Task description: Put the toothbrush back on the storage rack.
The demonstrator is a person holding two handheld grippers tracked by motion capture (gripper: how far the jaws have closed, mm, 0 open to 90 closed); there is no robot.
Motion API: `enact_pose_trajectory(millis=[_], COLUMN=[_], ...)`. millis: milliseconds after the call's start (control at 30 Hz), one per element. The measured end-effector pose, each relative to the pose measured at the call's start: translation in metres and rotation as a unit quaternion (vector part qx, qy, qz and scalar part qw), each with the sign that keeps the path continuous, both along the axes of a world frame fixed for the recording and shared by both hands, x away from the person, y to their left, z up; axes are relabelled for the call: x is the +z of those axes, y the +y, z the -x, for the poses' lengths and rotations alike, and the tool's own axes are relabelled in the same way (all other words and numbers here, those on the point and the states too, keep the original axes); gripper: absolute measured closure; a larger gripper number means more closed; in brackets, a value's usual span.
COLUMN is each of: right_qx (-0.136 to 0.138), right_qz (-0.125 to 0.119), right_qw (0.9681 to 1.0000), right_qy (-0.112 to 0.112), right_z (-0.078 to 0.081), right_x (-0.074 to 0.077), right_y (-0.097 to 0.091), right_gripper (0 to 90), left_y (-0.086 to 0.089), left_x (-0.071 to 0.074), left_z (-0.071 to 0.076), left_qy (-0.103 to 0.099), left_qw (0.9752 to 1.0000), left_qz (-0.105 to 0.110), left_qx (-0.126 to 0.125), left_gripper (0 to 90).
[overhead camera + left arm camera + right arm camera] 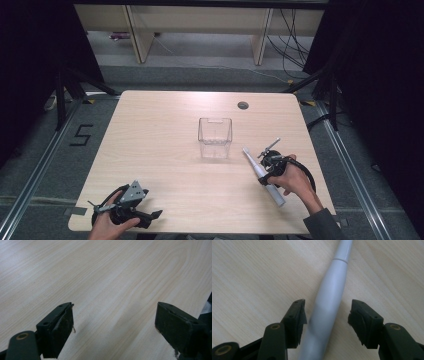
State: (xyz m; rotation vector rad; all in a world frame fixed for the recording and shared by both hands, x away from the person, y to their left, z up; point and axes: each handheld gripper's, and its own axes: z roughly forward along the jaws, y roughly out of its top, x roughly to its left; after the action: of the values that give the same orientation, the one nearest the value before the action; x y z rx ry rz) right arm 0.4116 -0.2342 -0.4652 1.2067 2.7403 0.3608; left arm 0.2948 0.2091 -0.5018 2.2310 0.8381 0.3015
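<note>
The left gripper (150, 216) rests at the near left corner of the table (160, 130), jaws spread wide over bare wood, holding nothing. Ahead of it and to its right stands a clear plastic bin (215, 137), apparently empty. Just right of the bin, the right gripper (327, 320) straddles a white toothbrush-like handle (329, 297) lying flat between its parted jaws, not yet clamped. I judge the pickup barely begun; the bin seems the likely destination. No readable brand or label anywhere on them.
</note>
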Motion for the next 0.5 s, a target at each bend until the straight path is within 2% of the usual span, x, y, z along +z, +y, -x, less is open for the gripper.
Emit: enact_pose_trajectory(millis=[300,367,400,500], right_qx=[0.005,0.02,0.008,0.016], right_qz=[0.019,0.025,0.024,0.029], right_qw=[0.9997,0.9994,0.9995,0.9991], right_qy=[0.015,0.013,0.02,0.025], right_z=[-0.0065,-0.0092,-0.0082,-0.0103], right_x=[-0.0065,-0.0088,-0.0089,-0.0099], right_y=[0.0043,0.0037,0.0048,0.0049], right_gripper=[49.8,50.7,51.7,54.4], left_y=[0.0001,0.0005,0.0003,-0.0001], left_x=[-0.0001,-0.0001,-0.0002,-0.0003], left_z=[0.0001,-0.0003,-0.0002,0.0001], left_qy=[0.0,0.0,0.0,0.001], left_qw=[1.0,1.0,1.0,1.0], left_qz=[0.0,-0.001,-0.001,0.0], left_qx=[-0.001,-0.001,-0.001,0.0], left_gripper=[14.9,14.9,14.9,14.9])
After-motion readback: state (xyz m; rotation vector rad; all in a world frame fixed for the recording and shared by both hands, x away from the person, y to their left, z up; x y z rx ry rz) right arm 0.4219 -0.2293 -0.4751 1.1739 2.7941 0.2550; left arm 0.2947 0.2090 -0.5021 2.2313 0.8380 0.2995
